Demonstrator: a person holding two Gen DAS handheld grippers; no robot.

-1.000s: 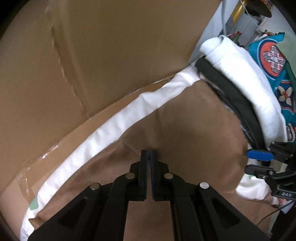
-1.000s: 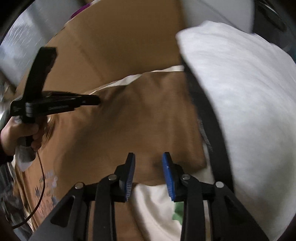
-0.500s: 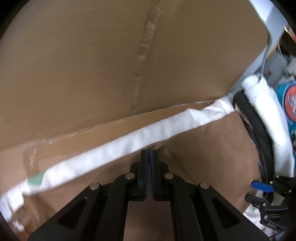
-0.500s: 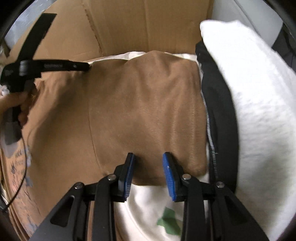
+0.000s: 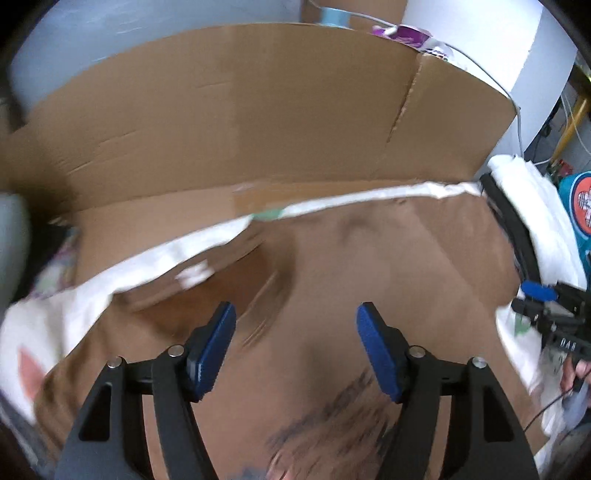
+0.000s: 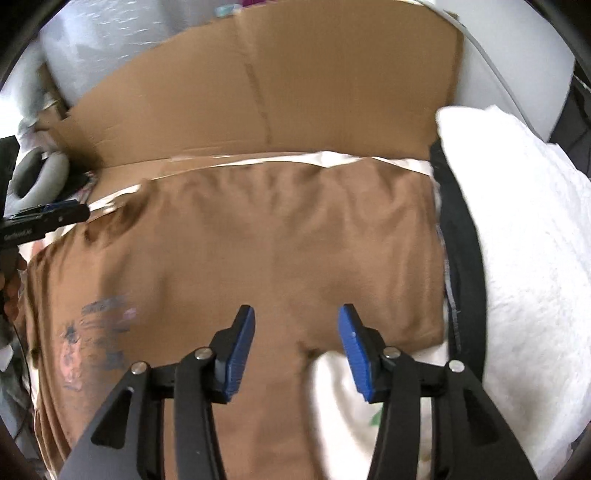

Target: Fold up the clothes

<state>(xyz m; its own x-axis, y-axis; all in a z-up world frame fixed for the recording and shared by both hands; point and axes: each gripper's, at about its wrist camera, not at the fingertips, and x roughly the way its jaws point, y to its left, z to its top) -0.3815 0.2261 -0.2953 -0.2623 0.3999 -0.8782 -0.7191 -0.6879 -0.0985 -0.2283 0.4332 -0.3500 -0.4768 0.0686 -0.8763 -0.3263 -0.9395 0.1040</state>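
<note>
Nearest the lens, the left hand-held gripper (image 5: 295, 345) has its blue pads spread wide with nothing between them, hovering above the brown T-shirt (image 5: 369, 295). The right hand-held gripper (image 6: 297, 349) has its pads parted too, a moderate gap, gripping nothing, poised over the shirt's near edge. In the left wrist view the right hand-held gripper shows at the shirt's right side, blue pad forward; in the right wrist view the left one sits at the shirt's far left corner.

The brown T-shirt lies spread and wrinkled, with a dark, smudgy printed graphic (image 6: 96, 339) at its left end, blurred beyond reading. Under the shirt, a white garment (image 6: 347, 398) pokes out at the near right edge and runs as a thin white strip along the shirt's far edge. A little green print shows on it near the right gripper.

Touching the shirt's right side is a black garment (image 6: 461, 258), and beyond that a fluffy white towel (image 6: 532, 280) piled high. Right of the towel, in the left wrist view, a teal patterned cloth (image 5: 580, 206) peeks in.

Behind the shirt, a cardboard sheet (image 6: 295, 92) lies flat under the clothes and then stands up as a backdrop. Left of the shirt's far corner rests a grey ring-shaped object (image 6: 37, 177). Past the cardboard, a pale wall (image 5: 480, 33) with a white cable (image 5: 491, 79) running along it.
</note>
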